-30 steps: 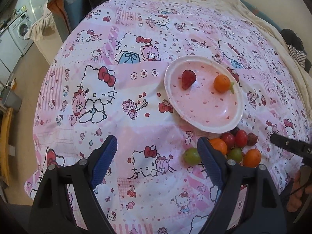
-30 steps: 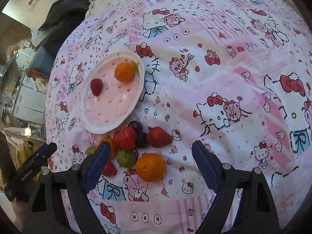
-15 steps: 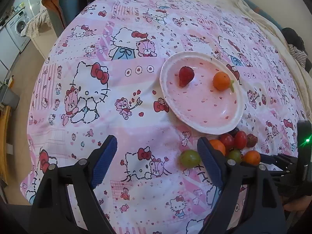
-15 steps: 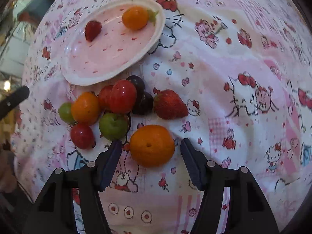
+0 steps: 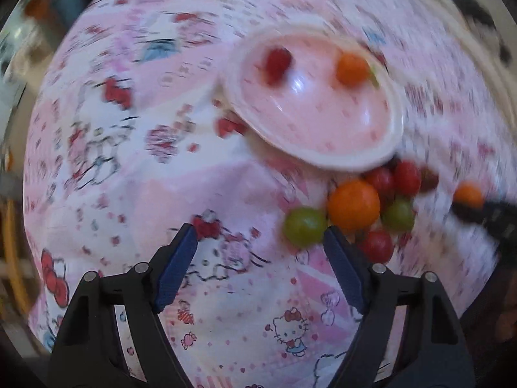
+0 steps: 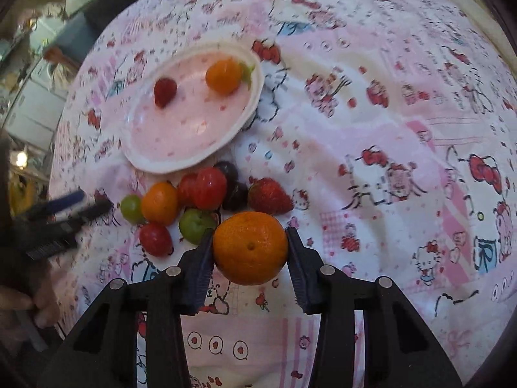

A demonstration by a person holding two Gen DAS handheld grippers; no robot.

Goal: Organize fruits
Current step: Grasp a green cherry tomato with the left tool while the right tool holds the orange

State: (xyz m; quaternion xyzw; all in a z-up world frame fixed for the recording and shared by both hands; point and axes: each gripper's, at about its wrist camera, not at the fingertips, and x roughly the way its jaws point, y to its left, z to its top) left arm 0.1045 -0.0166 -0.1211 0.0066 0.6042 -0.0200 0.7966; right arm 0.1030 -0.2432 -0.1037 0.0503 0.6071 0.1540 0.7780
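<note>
The right gripper (image 6: pixel 249 249) has its jaws closed against both sides of an orange (image 6: pixel 250 247), just below the loose pile of fruit (image 6: pixel 194 200) that lies beside the pink plate (image 6: pixel 194 158) on the patterned cloth (image 6: pixel 371 148). The left gripper (image 5: pixel 260 245) hangs over the cloth with its jaws spread wide and empty, a green grape (image 5: pixel 303 226) by its right jaw. On the plate sit a strawberry (image 6: pixel 164 92) and a small orange (image 6: pixel 223 76).

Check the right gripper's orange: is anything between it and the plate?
Yes. The loose fruit pile lies on the cloth between the orange, shut in the right gripper, and the plate; going above the pile looks clear.
</note>
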